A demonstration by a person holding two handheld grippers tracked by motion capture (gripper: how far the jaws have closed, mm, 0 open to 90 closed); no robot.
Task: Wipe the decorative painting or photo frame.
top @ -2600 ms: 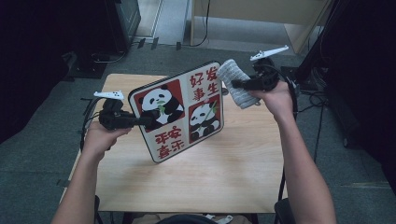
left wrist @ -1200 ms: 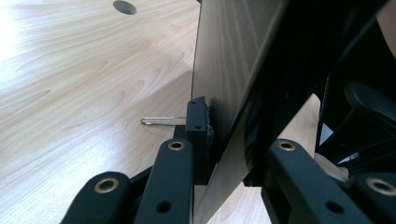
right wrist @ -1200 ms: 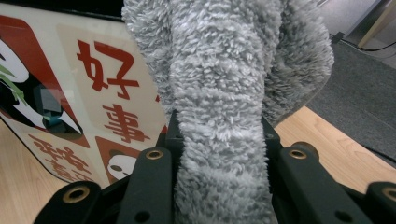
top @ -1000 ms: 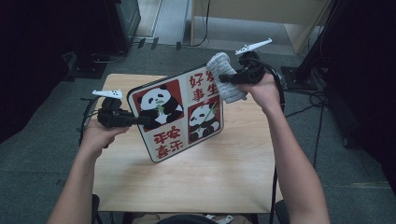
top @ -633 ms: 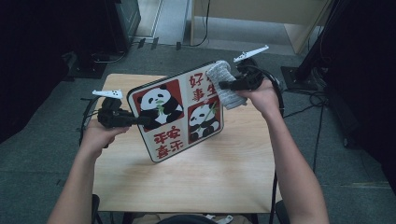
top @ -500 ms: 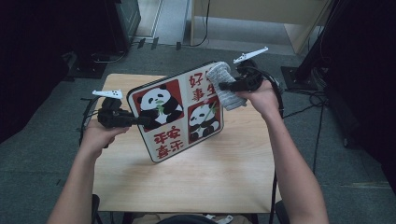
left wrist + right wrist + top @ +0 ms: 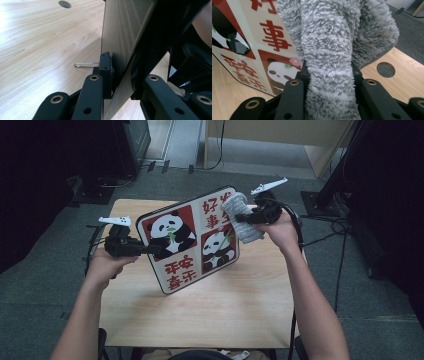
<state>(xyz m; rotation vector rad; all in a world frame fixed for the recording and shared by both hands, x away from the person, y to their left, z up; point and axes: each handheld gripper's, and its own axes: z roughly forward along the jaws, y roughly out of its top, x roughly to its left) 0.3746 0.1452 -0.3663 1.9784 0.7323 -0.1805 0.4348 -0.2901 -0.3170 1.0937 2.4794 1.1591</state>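
Right gripper [image 7: 250, 216] clamped on a grey fluffy cloth [image 7: 242, 217]; in the right gripper view the pile [image 7: 329, 62] bulges out between both jaws and rises above them. Cloth lies against the upper right corner of the panda board [image 7: 192, 238], over the red characters on the cream panel. The board face [image 7: 249, 50] sits just left of the cloth in the right gripper view, apparently touching.

Left gripper [image 7: 150, 249] clamped on the board's left edge, near the top panda square. The left gripper view looks edge-on: the board's dark back [image 7: 122, 37] runs up between the jaws, one pad tight against it.

Board is tilted, printed face up toward the high camera, lower corner down on the wooden table [image 7: 210, 310], top edge lifted off it. The grippers sit at opposite sides of the board, well apart. Table has a round cable hole [image 7: 386, 69] just beyond the cloth.
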